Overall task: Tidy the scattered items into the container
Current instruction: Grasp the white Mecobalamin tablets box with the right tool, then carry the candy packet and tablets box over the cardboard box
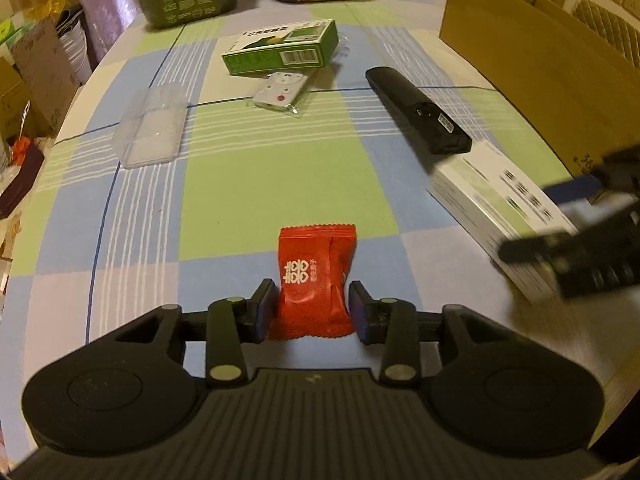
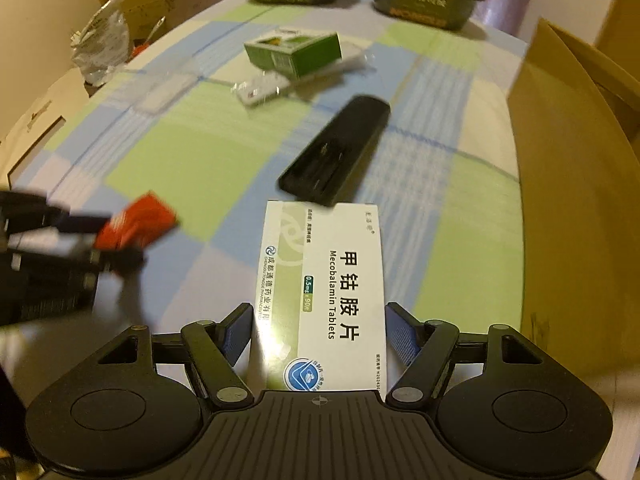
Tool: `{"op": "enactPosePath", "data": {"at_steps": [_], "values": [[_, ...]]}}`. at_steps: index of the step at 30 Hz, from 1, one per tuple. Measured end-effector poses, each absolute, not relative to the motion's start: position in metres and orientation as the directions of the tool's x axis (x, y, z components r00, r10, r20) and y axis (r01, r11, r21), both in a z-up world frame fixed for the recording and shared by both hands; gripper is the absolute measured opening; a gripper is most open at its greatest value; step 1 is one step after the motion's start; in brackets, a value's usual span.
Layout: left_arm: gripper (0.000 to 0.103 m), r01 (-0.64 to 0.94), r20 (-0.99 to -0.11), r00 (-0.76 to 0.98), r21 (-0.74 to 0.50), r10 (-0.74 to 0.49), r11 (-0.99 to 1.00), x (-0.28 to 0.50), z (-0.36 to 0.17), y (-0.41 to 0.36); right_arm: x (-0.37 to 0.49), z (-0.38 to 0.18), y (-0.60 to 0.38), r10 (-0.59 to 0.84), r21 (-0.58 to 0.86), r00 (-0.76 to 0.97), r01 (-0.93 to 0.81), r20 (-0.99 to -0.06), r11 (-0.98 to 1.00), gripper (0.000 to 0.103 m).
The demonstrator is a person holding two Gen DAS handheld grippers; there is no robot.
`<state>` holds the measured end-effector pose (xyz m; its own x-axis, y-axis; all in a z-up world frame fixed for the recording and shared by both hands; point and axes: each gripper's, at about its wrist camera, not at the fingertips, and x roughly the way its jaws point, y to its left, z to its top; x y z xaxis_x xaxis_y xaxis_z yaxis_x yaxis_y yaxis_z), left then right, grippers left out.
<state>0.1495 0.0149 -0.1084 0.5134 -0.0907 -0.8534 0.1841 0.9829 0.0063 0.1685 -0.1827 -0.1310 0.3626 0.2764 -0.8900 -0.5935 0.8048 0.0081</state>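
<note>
So, left gripper [image 1: 312,306] pinching the red candy packet [image 1: 312,280] between narrowed fingers just over the checked tablecloth [image 1: 248,184], right gripper [image 2: 319,330] clamping the white tablet box [image 2: 332,280] near the black remote [image 2: 336,148], cardboard box [image 2: 568,184] sitting alongside

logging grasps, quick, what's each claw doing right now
Left claw: shut on the red foil candy packet.
Right claw: shut on the white cardboard tablet box.

- The right gripper [image 1: 576,240] shows in the left wrist view only as a motion-blurred dark shape, cut off by the right edge; its jaws cannot be made out there
- It covers the near corner of the white tablet box [image 1: 500,216]
- The cardboard box [image 2: 576,184] is cut by the frame edge; its inside is unseen
- The left gripper [image 2: 96,240] and red packet [image 2: 136,228] are smeared by blur in the right wrist view
</note>
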Motion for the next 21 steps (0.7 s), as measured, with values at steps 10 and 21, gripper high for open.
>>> {"op": "enactPosePath", "data": {"at_steps": [10, 21], "values": [[0.052, 0.181, -0.858, 0.509, 0.023, -0.074, 0.983, 0.158, -0.111, 0.012, 0.161, -0.141, -0.185, 0.286, 0.009, 0.381, -0.587, -0.879, 0.809, 0.073], [0.027, 0.191, -0.861, 0.501, 0.01, -0.089, 0.981, 0.155, -0.108, 0.009, 0.164, -0.142, -0.184, 0.289, -0.002, 0.393, -0.596, -0.873, 0.803, 0.073]]}}
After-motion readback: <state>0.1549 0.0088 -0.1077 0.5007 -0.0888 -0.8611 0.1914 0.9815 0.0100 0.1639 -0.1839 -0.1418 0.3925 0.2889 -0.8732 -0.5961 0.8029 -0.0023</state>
